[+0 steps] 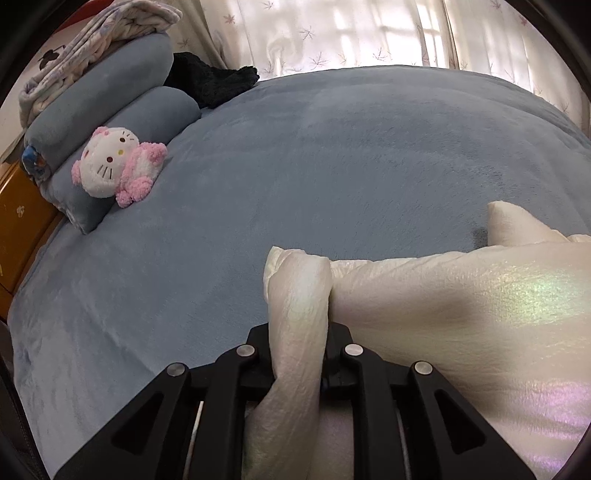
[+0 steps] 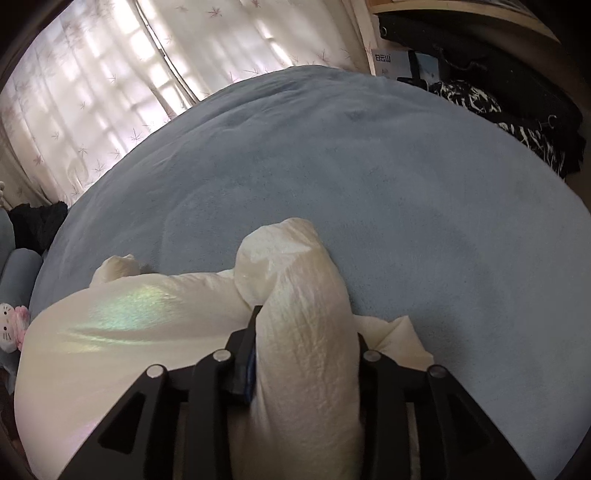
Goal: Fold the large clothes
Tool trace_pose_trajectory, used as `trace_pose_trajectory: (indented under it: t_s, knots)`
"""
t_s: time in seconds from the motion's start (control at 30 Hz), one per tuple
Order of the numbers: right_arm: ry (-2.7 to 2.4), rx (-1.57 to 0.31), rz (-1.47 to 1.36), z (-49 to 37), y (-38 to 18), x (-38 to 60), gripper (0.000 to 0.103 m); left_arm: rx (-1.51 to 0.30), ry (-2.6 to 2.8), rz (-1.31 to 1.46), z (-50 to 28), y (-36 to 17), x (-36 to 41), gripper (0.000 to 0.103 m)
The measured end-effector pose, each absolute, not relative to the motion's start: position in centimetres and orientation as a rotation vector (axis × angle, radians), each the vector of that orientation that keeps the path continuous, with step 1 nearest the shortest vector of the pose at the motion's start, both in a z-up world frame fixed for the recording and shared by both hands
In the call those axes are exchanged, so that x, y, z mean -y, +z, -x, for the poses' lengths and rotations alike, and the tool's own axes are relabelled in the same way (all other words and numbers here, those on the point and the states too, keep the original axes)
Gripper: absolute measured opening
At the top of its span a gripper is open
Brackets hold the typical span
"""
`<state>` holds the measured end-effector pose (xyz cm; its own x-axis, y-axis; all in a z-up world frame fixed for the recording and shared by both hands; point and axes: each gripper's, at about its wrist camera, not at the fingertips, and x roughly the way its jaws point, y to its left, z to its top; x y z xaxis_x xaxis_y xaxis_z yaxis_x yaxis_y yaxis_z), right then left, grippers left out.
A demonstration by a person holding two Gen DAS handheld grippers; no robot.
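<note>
two claws clamped on one cream garment (image 1: 461,295): left claw (image 1: 299,332) pinches its nine o'clock end, right claw (image 2: 306,332) the three o'clock, long axis strung between over the bed (image 1: 295,147).

From my left wrist view, the garment (image 1: 461,295) lies on the bed (image 1: 332,155) at four o'clock, the plush toy (image 1: 118,166) at ten against the pillows (image 1: 110,107), a folded blanket (image 1: 99,44) on top, curtains (image 1: 332,33) behind at twelve.
</note>
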<state>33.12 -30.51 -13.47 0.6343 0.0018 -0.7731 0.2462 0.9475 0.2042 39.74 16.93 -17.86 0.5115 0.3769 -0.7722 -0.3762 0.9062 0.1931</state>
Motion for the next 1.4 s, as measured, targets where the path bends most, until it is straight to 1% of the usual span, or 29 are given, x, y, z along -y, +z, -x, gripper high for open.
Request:
trace_pose_trajectory:
  t_s: [0.07, 0.33, 0.7, 0.8, 0.87, 0.97, 1.07, 1.2, 1.3, 1.4]
  knots:
    - [-0.139, -0.866, -0.314, -33.2, -13.8, 30.5, 0.036, -0.928, 0.448, 0.028, -39.6, -18.4, -17.1, 0.015]
    - [-0.141, -0.843, -0.342, -33.7, -15.1, 30.4, 0.041, -0.906, 0.448, 0.094, -39.3, -19.9, -17.3, 0.02]
    - [-0.142, -0.844, -0.346, -33.9, -15.4, 30.6, 0.044, -0.907, 0.446, 0.095, -39.5, -20.4, -17.4, 0.023]
    - [-0.17, -0.886, -0.293, -34.3, -14.9, 30.0, 0.051, -0.942, 0.449, 0.022, -40.0, -20.0, -16.8, 0.025]
    - [-0.197, -0.92, -0.264, -34.4, -14.2, 30.0, 0.059, -0.959, 0.441, 0.009, -40.0, -19.5, -16.9, 0.027]
    - [-0.215, -0.966, -0.257, -34.1, -13.0, 30.1, 0.065, -0.978, 0.415, 0.021, -39.5, -18.2, -17.2, 0.036]
    - [-0.238, -0.942, -0.253, -33.0, -10.6, 29.8, 0.066, -0.953, 0.376, 0.092, -38.3, -16.0, -17.7, 0.037]
    - [-0.196, -0.844, -0.248, -31.1, -6.8, 27.1, 0.066, -0.874, 0.347, 0.183, -36.6, -12.3, -16.9, 0.038]
    - [-0.089, -0.8, -0.237, -30.0, -5.0, 23.3, 0.066, -0.835, 0.255, 0.192, -35.5, -10.3, -14.2, 0.038]
    - [0.047, -0.793, -0.224, -29.3, -4.7, 18.5, 0.066, -0.815, 0.162, 0.181, -34.5, -9.7, -11.0, 0.038]
